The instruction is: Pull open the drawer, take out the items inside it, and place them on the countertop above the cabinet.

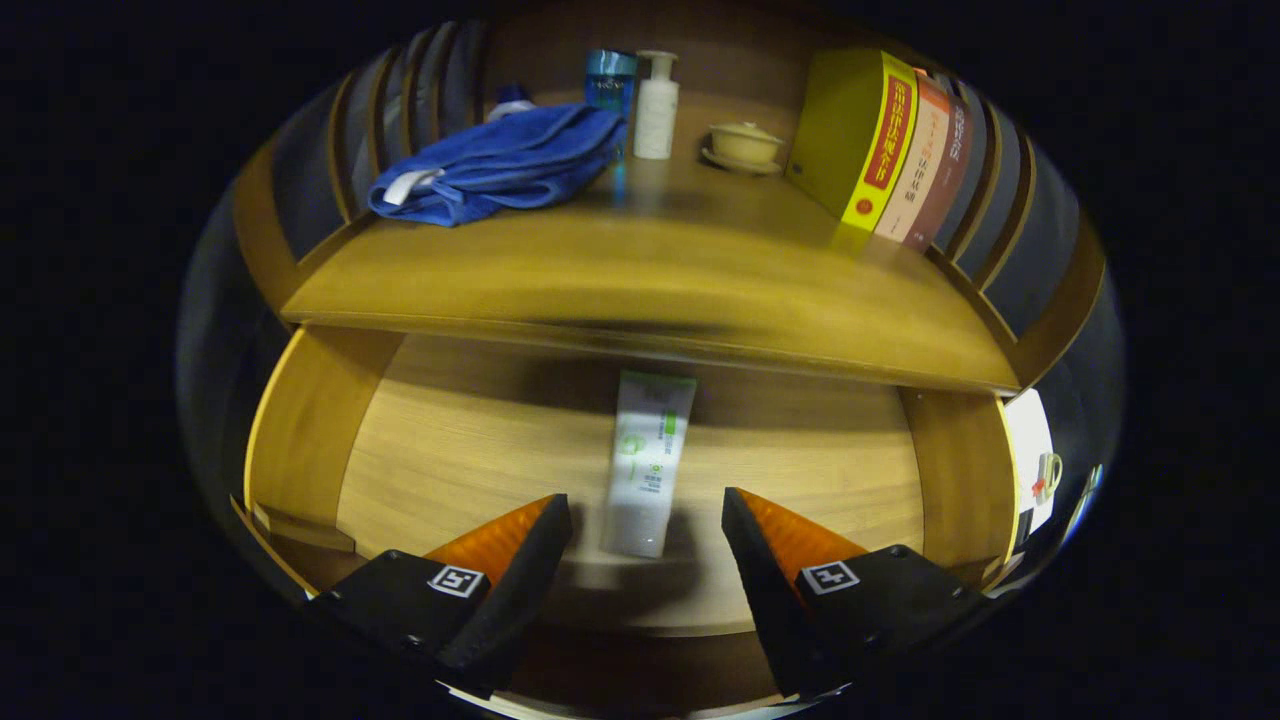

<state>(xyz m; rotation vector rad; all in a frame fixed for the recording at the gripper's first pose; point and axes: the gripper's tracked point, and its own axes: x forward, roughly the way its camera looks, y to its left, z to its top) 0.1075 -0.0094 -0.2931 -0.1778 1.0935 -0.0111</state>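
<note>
1. We find the drawer (pixel 310 440) already pulled open beneath the countertop (pixel 640 280).
2. A white tube (pixel 648 465) lies on the drawer floor, its near end between our fingertips.
3. Our gripper (pixel 647 520) stands apart, clamping nothing.
4. We judge that grasping the tube, lifting it and placing it on the countertop remain.

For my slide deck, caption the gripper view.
Open gripper hovers over the pulled-out drawer, fingers flanking a white tube lying inside.
</note>
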